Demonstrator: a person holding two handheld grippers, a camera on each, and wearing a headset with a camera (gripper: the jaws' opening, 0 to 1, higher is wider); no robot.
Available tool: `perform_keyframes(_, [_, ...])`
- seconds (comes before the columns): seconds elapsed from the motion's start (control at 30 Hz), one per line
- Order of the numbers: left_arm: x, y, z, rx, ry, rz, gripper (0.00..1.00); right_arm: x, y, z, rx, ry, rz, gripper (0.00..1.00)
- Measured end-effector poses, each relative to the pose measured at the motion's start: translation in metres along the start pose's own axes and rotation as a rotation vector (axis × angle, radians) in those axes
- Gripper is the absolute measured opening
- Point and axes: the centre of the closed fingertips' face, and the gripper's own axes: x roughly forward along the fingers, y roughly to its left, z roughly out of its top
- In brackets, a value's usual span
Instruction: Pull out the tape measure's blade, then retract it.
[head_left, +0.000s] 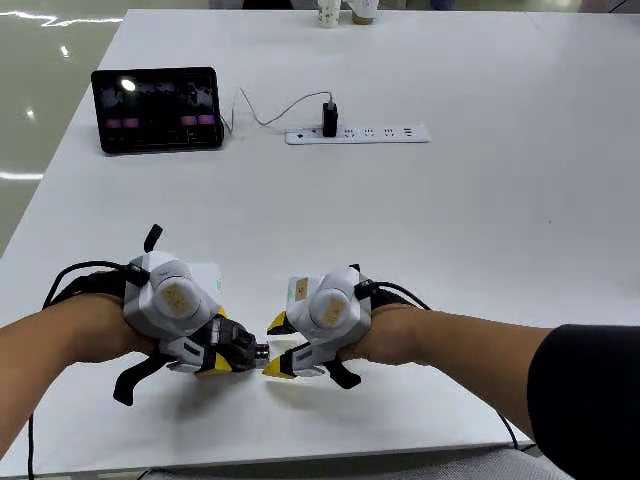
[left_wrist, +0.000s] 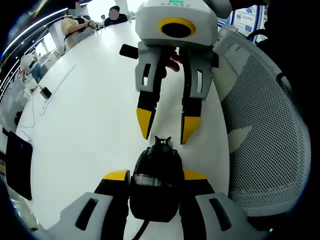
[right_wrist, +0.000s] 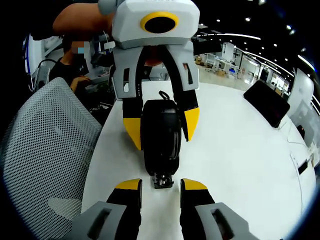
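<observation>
**White table (head_left: 450, 250), read left to right.**

- **Far left, toward the back:** a dark tablet (head_left: 157, 108) lies well apart from the work.
- **Near edge, left:** the left gripper (head_left: 220, 340) has both jaws clamped on the sides of the black tape measure (left_wrist: 155, 187). Whether the case rests on the table or hangs just above it cannot be told.
- **Case mouth:** it faces right, and the blade's end hook (right_wrist: 162, 180) sits at the mouth. No length of blade is drawn out.
- **Just beside the hook:** the right gripper (right_wrist: 160, 186) has its jaws apart, one on either side of the hook, neither touching it.
- **Behind, right of centre:** a power strip (head_left: 357, 133) has one plug in it.

**Judged progress:** the task is at its very start. The case is secured, but the hook is not yet pinched. Pulling out the blade and letting it back in both remain.
</observation>
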Motion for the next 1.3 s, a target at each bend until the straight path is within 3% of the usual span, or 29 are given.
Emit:
perform_keyframes(0.1, [0.0, 0.0, 0.0, -0.002, -0.006, 0.001, 0.33, 0.003, 0.002, -0.002, -0.034, 0.014, 0.007, 0.25])
perform_keyframes(0.43, [0.001, 0.0, 0.0, -0.006, -0.006, 0.003, 0.33, 0.01, -0.005, -0.005, -0.029, 0.042, 0.006, 0.13])
perform_keyframes(0.6, [0.001, 0.0, -0.001, -0.007, -0.004, 0.004, 0.33, 0.01, -0.004, -0.005, -0.016, 0.037, 0.029, 0.12])
perform_keyframes(0.87, [0.001, 0.0, -0.001, -0.007, 0.0, -0.001, 0.33, 0.008, -0.003, -0.006, -0.064, 0.045, 0.029, 0.11])
perform_keyframes(1.3, [0.001, 0.0, -0.002, -0.008, 0.004, -0.007, 0.33, 0.003, -0.005, -0.013, -0.023, 0.056, 0.034, 0.1])
